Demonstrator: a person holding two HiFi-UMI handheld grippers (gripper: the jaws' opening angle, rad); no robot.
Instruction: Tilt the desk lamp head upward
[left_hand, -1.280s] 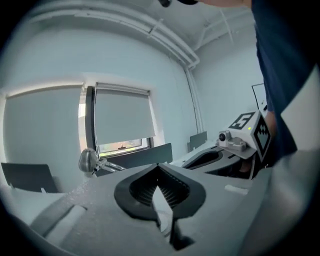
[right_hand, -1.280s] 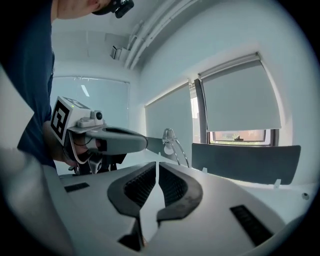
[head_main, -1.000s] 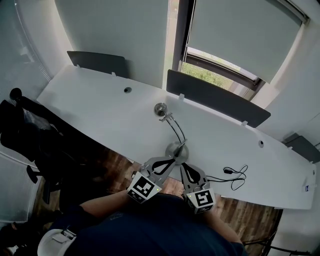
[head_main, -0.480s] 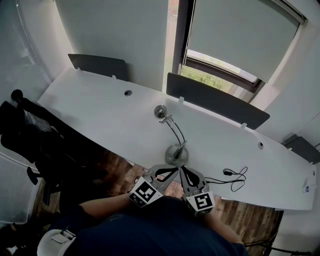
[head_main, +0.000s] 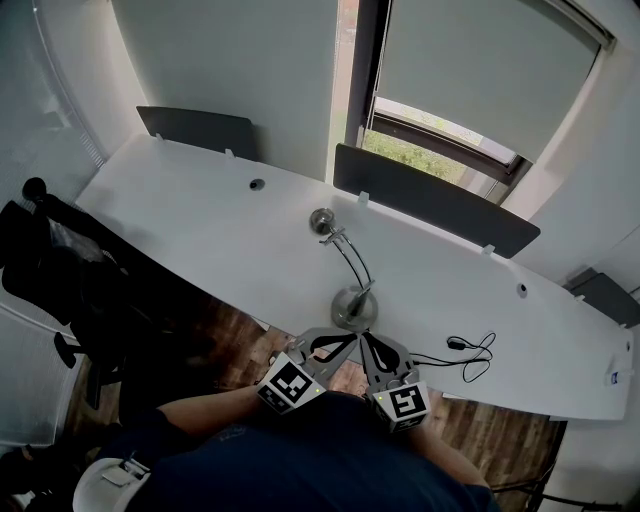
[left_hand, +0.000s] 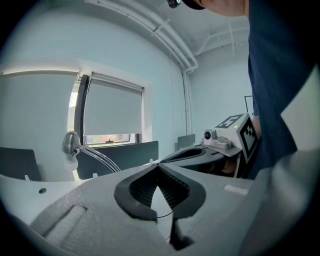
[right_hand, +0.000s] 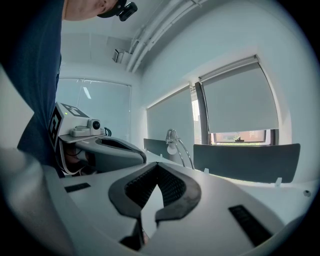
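Note:
A chrome desk lamp stands on the white desk, with its round base near the front edge. Its curved arm rises to a small head that points away from me. Both grippers hang just in front of the base, off the desk edge, touching nothing. The left gripper is shut and empty. The right gripper is shut and empty beside it. In the left gripper view the lamp head is far left beyond the shut left gripper. In the right gripper view the lamp head is above the shut right gripper.
A black cable lies coiled on the desk right of the lamp. Dark divider panels stand along the desk's far edge under a window with blinds. A black office chair is at the left. Wooden floor shows below the desk.
Both grippers have drawn back a little from the lamp base toward the person. The lamp has not moved.

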